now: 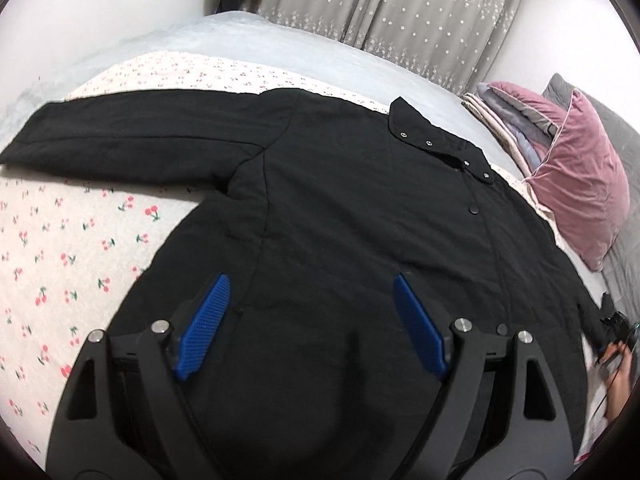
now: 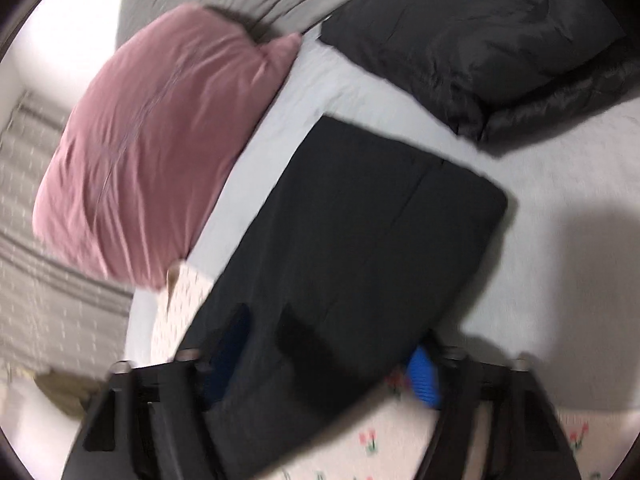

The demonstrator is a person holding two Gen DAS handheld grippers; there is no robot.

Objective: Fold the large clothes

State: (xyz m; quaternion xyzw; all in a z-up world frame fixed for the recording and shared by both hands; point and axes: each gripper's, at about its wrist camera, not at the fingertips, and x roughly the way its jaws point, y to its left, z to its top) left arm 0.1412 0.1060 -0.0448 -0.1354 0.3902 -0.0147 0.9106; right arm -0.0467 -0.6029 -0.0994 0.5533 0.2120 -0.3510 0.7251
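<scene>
black coat (image 1: 340, 208) flat on bed, collar far-right, l hand-held gripper (image 1: 312, 320) wide, r hand-held gripper (image 2: 332, 360) wide astride sleeve (image 2: 360, 232)

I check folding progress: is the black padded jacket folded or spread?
Spread: the black padded jacket lies flat on the cherry-print sheet, one sleeve stretched straight out sideways.

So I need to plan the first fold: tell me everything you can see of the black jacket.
The black jacket lies spread flat, front up, on the cherry-print sheet. It looks like soft, matte, lightly padded fabric. The collar has metal snaps, and dark snaps run down the front. One sleeve stretches straight out sideways. The open left claw hovers over its lower part.
</scene>
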